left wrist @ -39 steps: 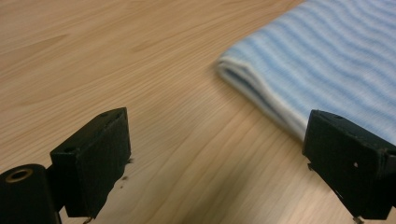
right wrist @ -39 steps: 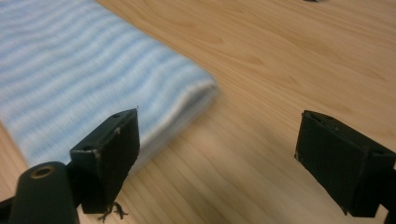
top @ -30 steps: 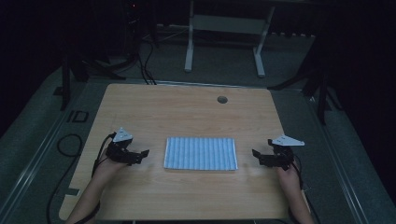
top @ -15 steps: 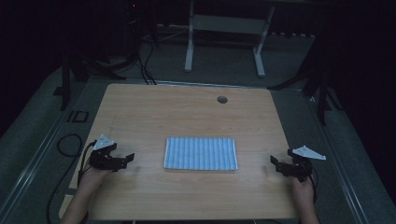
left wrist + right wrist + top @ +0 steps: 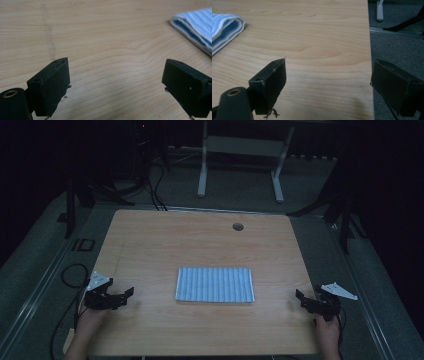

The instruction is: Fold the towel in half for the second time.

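Lying folded flat in the lower centre of the frame, the blue striped towel point(image 5: 215, 284) looks neatly finished on the wooden bench point(image 5: 150, 245). The left tool point(image 5: 121, 296) at lower left and the right tool point(image 5: 302, 298) at lower right both stand well apart from it, jaws spread wide and empty, suggesting folding is done.

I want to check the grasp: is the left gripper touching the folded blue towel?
Apart. In the high view, bare table lies between the left gripper and the folded blue towel.

Bare table point(image 5: 150, 245) around folded towel point(image 5: 215, 284), small hole point(image 5: 238, 226) far side
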Demonstrator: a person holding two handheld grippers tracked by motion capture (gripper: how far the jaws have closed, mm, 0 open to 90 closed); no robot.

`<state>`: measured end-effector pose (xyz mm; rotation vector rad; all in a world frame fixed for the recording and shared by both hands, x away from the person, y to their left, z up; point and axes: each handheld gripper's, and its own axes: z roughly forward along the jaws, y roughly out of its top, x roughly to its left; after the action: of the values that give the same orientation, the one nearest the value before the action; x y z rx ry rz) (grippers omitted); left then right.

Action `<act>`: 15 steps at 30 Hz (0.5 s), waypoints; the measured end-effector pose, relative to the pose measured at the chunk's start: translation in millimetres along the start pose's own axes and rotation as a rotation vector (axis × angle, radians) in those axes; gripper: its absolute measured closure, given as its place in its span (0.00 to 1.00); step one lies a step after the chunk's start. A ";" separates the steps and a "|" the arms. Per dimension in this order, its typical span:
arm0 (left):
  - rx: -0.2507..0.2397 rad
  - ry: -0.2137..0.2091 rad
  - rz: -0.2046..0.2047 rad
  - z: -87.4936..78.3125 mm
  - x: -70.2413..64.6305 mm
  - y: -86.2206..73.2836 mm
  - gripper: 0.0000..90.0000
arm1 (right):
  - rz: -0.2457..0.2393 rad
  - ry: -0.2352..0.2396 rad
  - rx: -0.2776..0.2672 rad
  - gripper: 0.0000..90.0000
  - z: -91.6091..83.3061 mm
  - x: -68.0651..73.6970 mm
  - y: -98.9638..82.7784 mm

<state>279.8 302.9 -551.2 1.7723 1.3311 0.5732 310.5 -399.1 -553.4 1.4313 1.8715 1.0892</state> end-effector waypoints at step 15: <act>-0.025 0.063 0.005 -0.7 -2.5 -8.3 0.09 | 0.000 -0.051 0.006 0.14 1.1 -0.7 -0.3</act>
<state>273.8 301.6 -557.3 1.7509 1.3564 0.6506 311.5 -399.5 -554.2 1.4491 1.8407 1.0376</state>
